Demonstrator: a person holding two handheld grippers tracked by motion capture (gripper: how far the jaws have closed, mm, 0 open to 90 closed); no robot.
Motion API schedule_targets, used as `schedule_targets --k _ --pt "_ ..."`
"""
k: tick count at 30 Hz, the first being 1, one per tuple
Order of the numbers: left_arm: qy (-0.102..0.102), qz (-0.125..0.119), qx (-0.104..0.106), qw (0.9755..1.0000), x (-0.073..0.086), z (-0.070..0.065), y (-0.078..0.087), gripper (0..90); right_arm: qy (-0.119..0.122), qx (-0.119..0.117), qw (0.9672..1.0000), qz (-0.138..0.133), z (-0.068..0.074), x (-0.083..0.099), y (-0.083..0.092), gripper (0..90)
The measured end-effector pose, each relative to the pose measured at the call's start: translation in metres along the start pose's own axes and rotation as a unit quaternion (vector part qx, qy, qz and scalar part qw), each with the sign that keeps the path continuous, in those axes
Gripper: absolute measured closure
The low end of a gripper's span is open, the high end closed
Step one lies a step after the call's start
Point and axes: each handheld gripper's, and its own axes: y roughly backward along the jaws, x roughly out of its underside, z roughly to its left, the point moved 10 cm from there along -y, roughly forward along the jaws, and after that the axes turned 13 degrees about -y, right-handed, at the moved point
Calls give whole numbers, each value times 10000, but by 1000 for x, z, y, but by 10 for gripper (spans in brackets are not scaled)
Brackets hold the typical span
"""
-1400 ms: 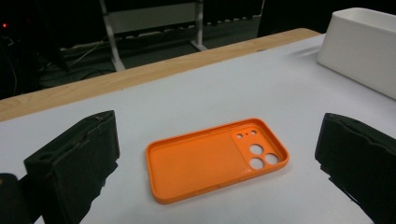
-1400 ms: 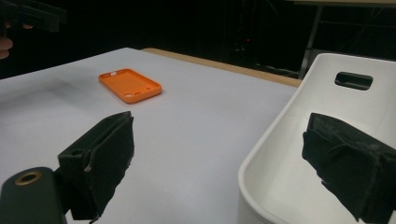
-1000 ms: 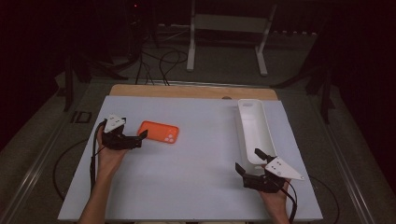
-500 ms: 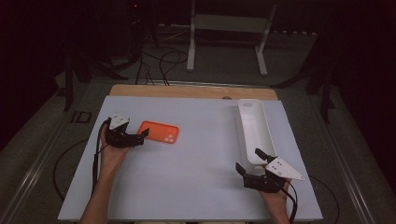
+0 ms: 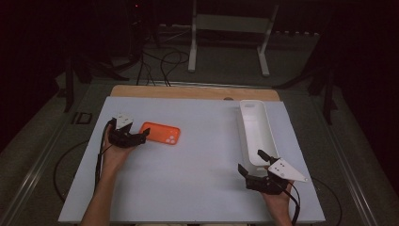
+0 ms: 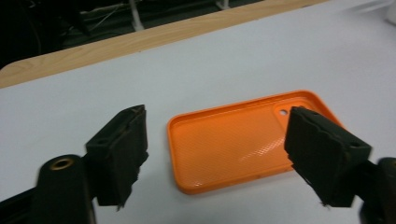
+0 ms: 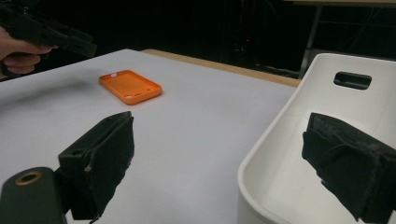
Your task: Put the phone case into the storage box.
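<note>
Orange case [image 6: 243,142]: lay flat, ungrasped.
Left gripper [image 5: 141,137]: jaws had just been closing, still apart (case end between them).
Right gripper [image 5: 258,163]: open, idle.
Next: pinch case squarely.

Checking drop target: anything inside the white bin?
The white bin looks empty: bare white floor and walls in the high view. Its near end is covered by the right gripper, one of whose fingers blocks part of the interior.
</note>
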Motion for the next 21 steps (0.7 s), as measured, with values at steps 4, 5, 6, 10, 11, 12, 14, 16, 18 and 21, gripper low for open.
schedule_targets --k 4,5,6,10,11,12,14,16,18,21 --pt "-18 -24 19 10000 1 0 -2 357 6 0 10000 0 0 0 0 93" --pt "-6 -38 27 10000 1 1 -3 385 4 4 10000 13 0 1 0 93" --pt "0 -36 33 10000 1 1 -4 407 6 2 10000 15 0 1 -1 92" --pt "66 -22 61 10000 3 2 -7 528 15 -2 10000 1 0 0 0 93" --pt "83 -10 80 9999 4 2 -8 555 2 -3 10000 5 0 0 0 93" --pt "100 9 88 9999 5 3 -9 583 4 0 10000 -1 0 0 0 93" --pt "168 30 105 9998 6 3 -11 630 -5 0 10000 0 0 0 0 93" --pt "215 83 104 9997 9 4 -12 698 -5 3 10000 -7 0 0 0 93" --pt "197 102 136 9997 10 3 -14 718 2 0 10000 -10 0 0 0 93" --pt "184 159 144 9996 12 3 -16 745 13 2 10000 -19 0 0 0 93"
